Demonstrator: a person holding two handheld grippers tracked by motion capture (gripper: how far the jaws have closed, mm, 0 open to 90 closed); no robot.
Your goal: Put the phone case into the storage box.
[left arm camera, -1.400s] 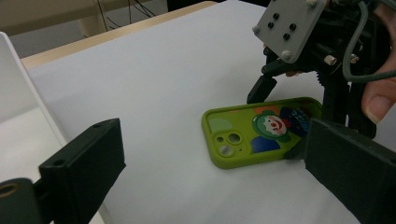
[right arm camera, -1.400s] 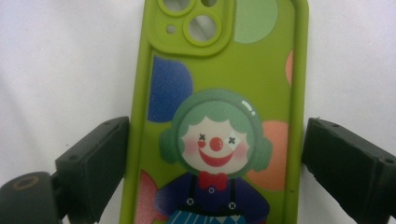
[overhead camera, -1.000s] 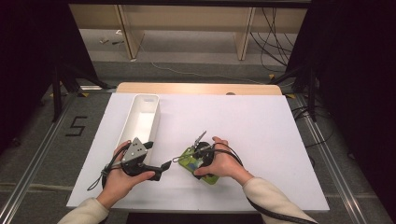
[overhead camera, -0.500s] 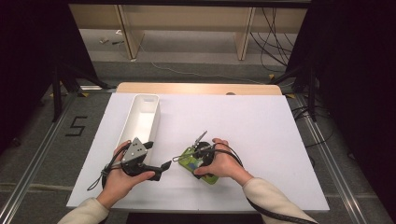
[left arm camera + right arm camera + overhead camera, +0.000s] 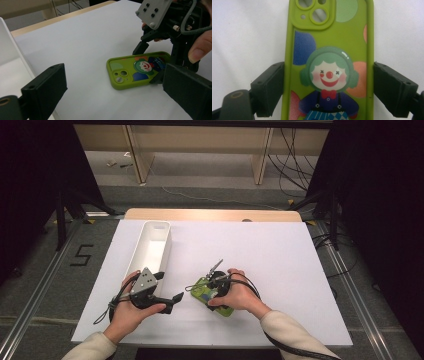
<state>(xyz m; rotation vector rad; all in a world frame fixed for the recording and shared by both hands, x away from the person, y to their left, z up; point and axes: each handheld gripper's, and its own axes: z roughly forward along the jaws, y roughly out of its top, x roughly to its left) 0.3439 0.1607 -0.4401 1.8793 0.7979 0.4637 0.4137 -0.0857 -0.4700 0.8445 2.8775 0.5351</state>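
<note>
A green phone case [image 5: 204, 294] printed with a clown lies flat on the white table [image 5: 270, 255], camera cut-outs toward the left gripper. In the right gripper view the case [image 5: 329, 75] runs up between the two black jaws, and each jaw stands against one long edge. So my right gripper [image 5: 328, 92] is shut on the case, which still rests on the table. The left gripper view shows that same grip [image 5: 148, 62] on the case [image 5: 130, 72]. My left gripper [image 5: 172, 300] is held just left of the case, jaws wide open, nothing between them.
A long white tray [image 5: 150, 245] stands on the left part of the table, just beyond the left hand; its wall [image 5: 7, 57] shows at the left of the left gripper view. Cables trail from both grippers toward the table's near edge.
</note>
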